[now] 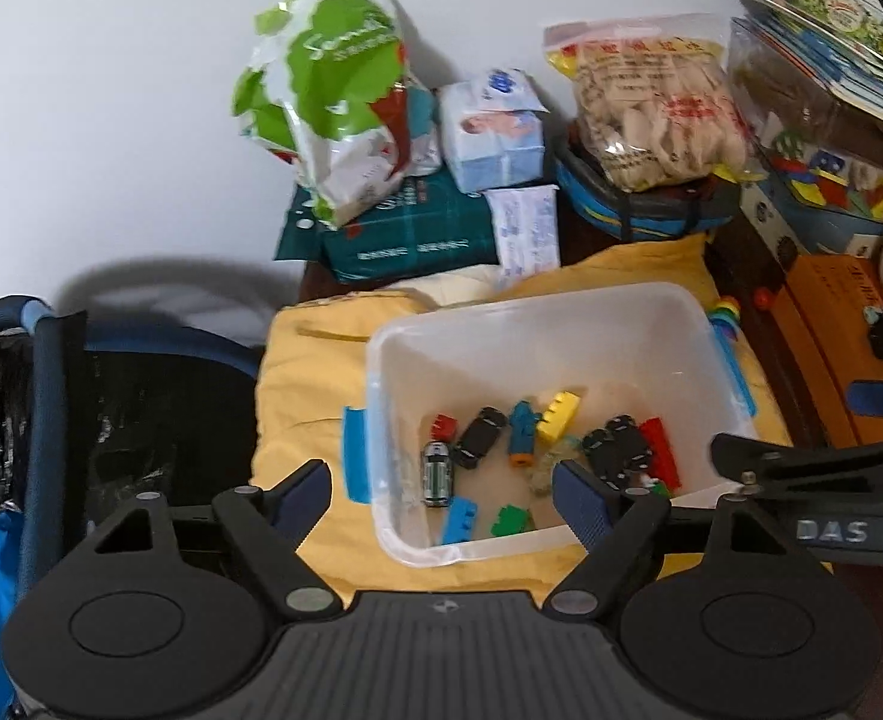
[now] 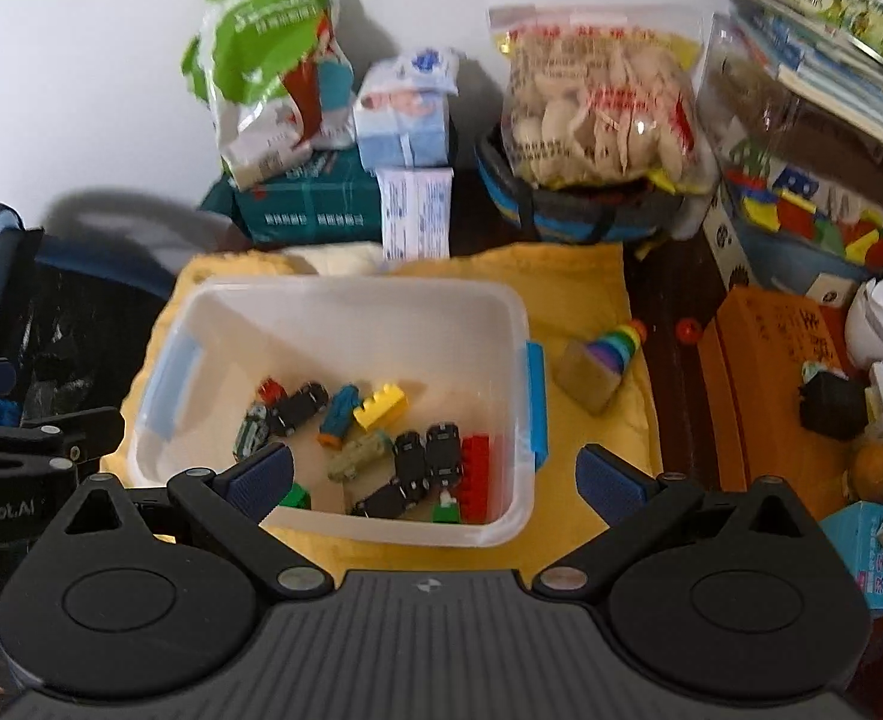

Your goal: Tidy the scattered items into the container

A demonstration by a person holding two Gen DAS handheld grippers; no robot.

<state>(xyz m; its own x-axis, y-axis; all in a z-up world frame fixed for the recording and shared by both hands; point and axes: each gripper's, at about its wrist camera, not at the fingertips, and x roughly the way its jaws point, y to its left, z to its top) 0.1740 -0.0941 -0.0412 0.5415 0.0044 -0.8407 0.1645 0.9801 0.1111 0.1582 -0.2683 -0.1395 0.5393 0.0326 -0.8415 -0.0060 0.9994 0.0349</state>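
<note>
Surface: yellow cloth (image 1: 315, 372).
Container (image 2: 345, 306): clear, blue latches, toys inside.
Right view only: rainbow stacker (image 2: 612, 348).
Left gripper (image 1: 441, 495): jaws apart, empty.
Right gripper (image 2: 435, 480): jaws apart, empty.

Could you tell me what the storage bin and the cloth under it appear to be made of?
The storage bin looks like translucent, smooth plastic: the toys show faintly through its walls. The yellow cloth seems a soft matte woven fabric, since it wrinkles and folds at its edges.

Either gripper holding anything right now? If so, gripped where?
Nothing held. Left gripper and right gripper both stand open and empty above the clear plastic bin with blue latches.
</note>
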